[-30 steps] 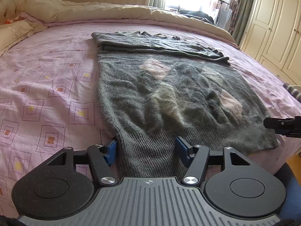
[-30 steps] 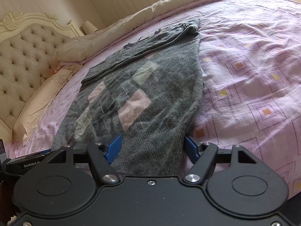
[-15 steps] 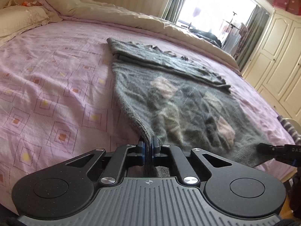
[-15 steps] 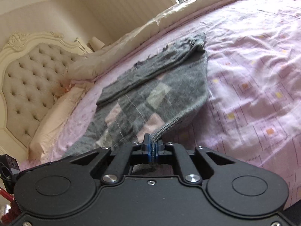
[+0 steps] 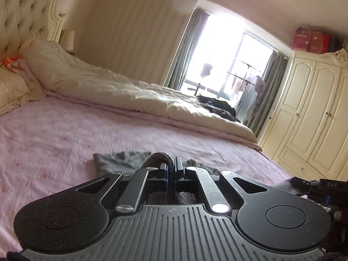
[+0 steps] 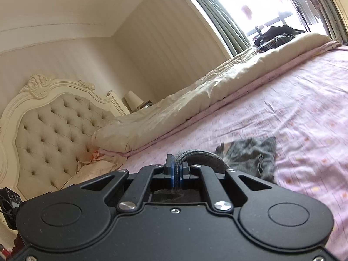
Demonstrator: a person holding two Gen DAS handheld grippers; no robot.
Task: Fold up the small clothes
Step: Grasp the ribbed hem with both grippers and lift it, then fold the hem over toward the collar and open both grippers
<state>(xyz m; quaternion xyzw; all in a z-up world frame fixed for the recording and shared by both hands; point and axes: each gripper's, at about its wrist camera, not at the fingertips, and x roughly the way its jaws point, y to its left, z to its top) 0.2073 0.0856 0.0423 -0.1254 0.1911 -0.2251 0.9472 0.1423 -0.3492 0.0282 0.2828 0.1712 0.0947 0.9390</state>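
A grey knitted sweater [image 5: 113, 161] with pale patches lies on the pink bedsheet [image 5: 65, 134]. My left gripper [image 5: 171, 167] is shut on its ribbed hem, which bulges up over the fingertips. My right gripper [image 6: 177, 166] is likewise shut on the other corner of the hem of the sweater [image 6: 250, 154]. Both grippers are lifted above the bed, and most of the sweater hangs hidden below them. The tip of the right gripper shows at the right edge of the left wrist view.
A cream duvet [image 5: 130, 91] is bunched along the far side of the bed, with a dark pile of clothes [image 5: 219, 106] on it. A tufted headboard [image 6: 50, 130] and pillows stand at the left. A cream wardrobe [image 5: 308, 113] and a bright window lie beyond.
Both grippers closed on the sweater's hem corners, then rose and moved forward, lifting the hem off the bed. Both views now tilt up toward the walls and window.
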